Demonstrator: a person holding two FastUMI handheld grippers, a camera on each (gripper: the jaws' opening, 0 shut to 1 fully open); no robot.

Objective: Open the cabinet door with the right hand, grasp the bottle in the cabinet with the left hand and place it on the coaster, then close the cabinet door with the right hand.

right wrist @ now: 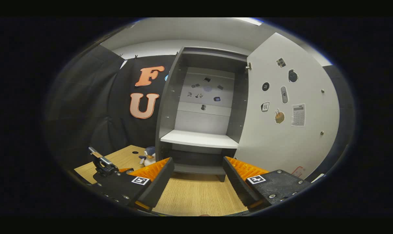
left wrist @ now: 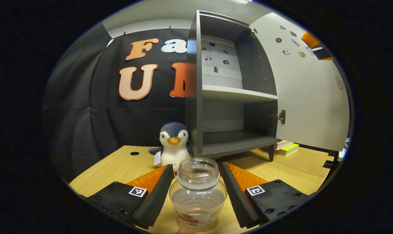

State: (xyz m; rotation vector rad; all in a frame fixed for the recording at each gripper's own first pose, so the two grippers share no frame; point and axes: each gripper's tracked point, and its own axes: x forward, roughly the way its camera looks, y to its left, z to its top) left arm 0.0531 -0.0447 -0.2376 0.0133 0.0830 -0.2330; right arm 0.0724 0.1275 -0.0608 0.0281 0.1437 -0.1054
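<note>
We see the cabinet [left wrist: 216,94] standing on the wooden counter [left wrist: 125,165] with its shelves bare and the cabinet door [left wrist: 307,91] swung wide on its hinges; the right gripper view shows the same door [right wrist: 281,130] open to the right of the carcass [right wrist: 203,113]. A plush penguin [left wrist: 173,144] sits just beside the cabinet's left wall. In the left gripper view the clear bottle [left wrist: 198,191], lidless and apparently empty, stands upright between the fingers of the left hand-held gripper [left wrist: 196,191]; the jaws are spread, and we see a narrow gap on each side of the glass, so they bracket it rather than clamp it. The bottle's base rests low on the counter, and a pale disc under it may be the coaster, though we cannot tell for certain. The right hand-held gripper [right wrist: 198,182] hangs open and empty before the cabinet, well apart from the door. We judge that the placing step is at or near its end. The next move calls for drawing the left jaws back without tipping the bottle, then bringing the right jaws to the door's free edge to push it shut.
</note>
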